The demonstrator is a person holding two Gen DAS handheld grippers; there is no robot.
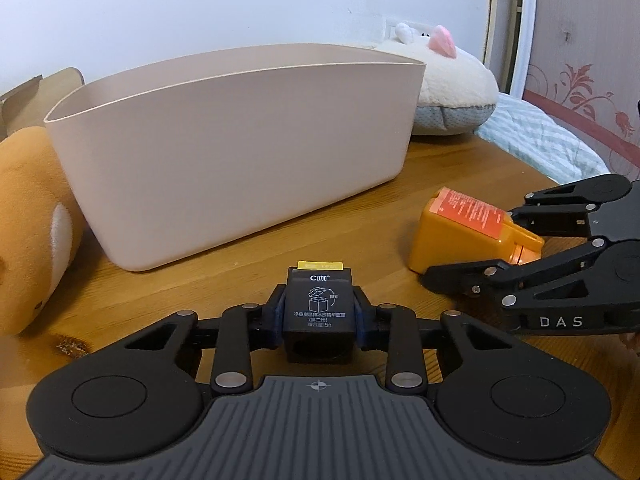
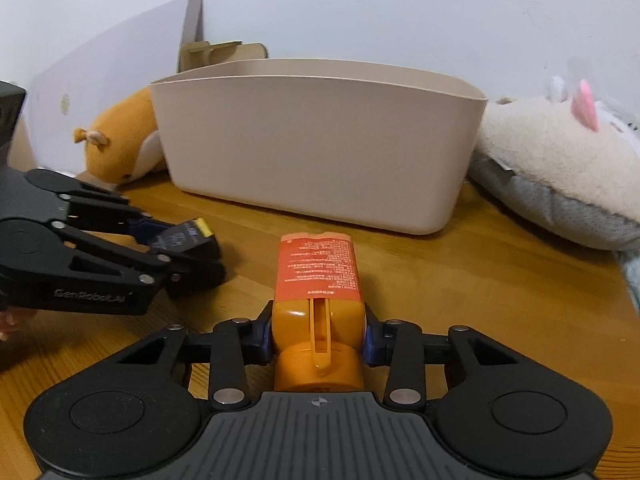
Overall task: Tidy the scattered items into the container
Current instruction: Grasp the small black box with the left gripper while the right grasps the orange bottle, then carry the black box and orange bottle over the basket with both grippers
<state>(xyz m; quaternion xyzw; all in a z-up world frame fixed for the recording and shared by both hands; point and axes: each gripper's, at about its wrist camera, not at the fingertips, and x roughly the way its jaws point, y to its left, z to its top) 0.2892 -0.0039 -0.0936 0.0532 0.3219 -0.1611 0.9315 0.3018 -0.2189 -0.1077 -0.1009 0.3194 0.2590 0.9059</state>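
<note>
The left hand-held gripper [image 1: 319, 316] was clamped on a small black box [image 1: 319, 308] with a yellow end, just in front of the beige tub [image 1: 240, 152] on the wooden surface [image 1: 352, 232]. The right hand-held gripper [image 2: 319, 336] was clamped on an orange bottle [image 2: 318, 280] lying near the tub. Its cap end was partly hidden under the gripper body. The inside of the tub could not be seen. An orange soft toy [image 2: 120, 148] was partly hidden behind the tub, and a white soft toy [image 2: 560, 172] was cut off at the edge.

Orange plush [image 2: 120, 148], cream plush [image 2: 560, 168], cardboard [image 2: 224, 50] on a wooden table [image 2: 480, 288]
</note>
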